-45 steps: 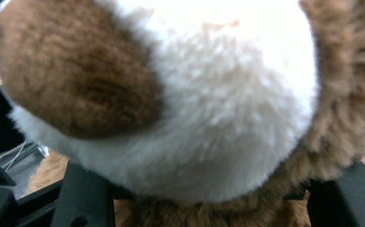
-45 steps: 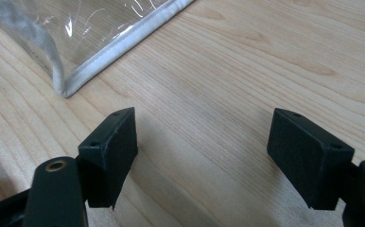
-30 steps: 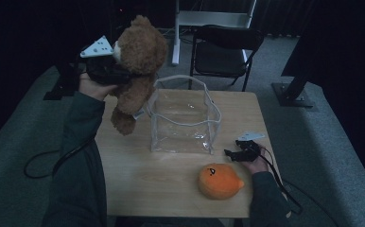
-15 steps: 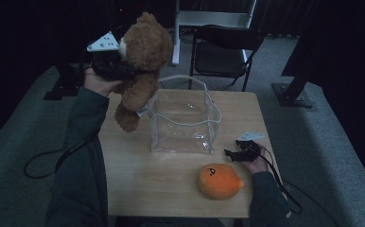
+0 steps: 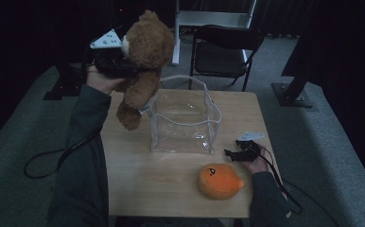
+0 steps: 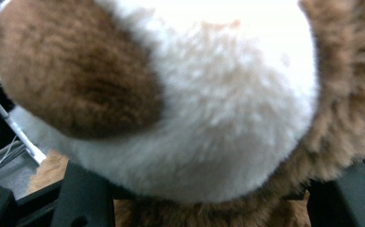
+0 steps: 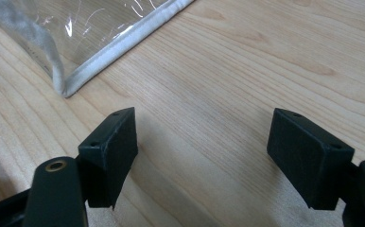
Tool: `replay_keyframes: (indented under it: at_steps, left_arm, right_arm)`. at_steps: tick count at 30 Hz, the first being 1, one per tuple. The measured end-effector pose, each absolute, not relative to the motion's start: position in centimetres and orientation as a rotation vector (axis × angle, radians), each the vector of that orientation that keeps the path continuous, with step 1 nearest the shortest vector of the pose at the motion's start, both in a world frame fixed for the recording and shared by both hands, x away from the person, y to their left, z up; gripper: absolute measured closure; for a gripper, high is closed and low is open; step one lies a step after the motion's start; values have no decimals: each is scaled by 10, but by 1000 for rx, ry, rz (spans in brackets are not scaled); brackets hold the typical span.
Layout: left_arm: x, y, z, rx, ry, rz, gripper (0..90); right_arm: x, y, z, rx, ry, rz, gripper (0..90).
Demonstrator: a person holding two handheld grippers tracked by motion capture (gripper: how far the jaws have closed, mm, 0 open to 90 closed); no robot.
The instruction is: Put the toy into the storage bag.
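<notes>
A brown teddy bear (image 5: 145, 52) hangs in the air above the table's far left corner, its legs dangling beside a clear plastic bag (image 5: 185, 116). My left gripper (image 5: 120, 66) is shut on the bear's body. In the left gripper view the bear (image 6: 195, 104) is pressed close, with a black jaw on either side of my left gripper (image 6: 209, 201). An orange plush (image 5: 220, 180) lies near the table's front edge. My right gripper (image 5: 237, 152) rests on the table at the right, open. Its jaws stand wide around my right gripper (image 7: 209, 156) with bare wood between them.
The clear bag stands open-topped mid-table, and its white-trimmed corner (image 7: 76, 61) lies just ahead of the right gripper. The wooden table (image 5: 147, 179) has free room at front left. A black chair (image 5: 223, 52) stands behind the table. Cables trail off both sides.
The left hand has carried the bear a little to the right and up, nearer the clear bag's rim. The right gripper and the orange plush have stayed put.
</notes>
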State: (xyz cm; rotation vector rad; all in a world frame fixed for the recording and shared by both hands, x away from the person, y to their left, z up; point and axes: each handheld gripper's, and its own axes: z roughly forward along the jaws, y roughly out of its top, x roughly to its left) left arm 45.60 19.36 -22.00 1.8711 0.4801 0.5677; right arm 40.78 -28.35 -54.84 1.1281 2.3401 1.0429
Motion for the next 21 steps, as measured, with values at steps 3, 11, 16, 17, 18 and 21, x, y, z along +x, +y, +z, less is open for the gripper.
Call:
replay_keyframes:
  at_steps: [3,11,16,17,18,21]
  left_arm:
    - [457,193,-219,1869,481,569,404]
    - [458,188,-214,1866,474,572,404]
    - [459,185,-212,1862,477,572,403]
    - [459,184,-212,1861,478,573,404]
    - [459,184,-212,1861,478,573,404]
    - [460,181,-210,1862,483,576,404]
  right_arm:
    - [408,-283,-548,1129,2340,1044,241]
    - [408,-283,-548,1129,2340,1044,242]
    - [408,-283,-548,1129,2340,1044,242]
    - [408,-283,-548,1130,2340,1044,242]
    - [408,-283,-548,1130,2340,1044,242]
    - [408,-283,-548,1129,2340,1044,242]
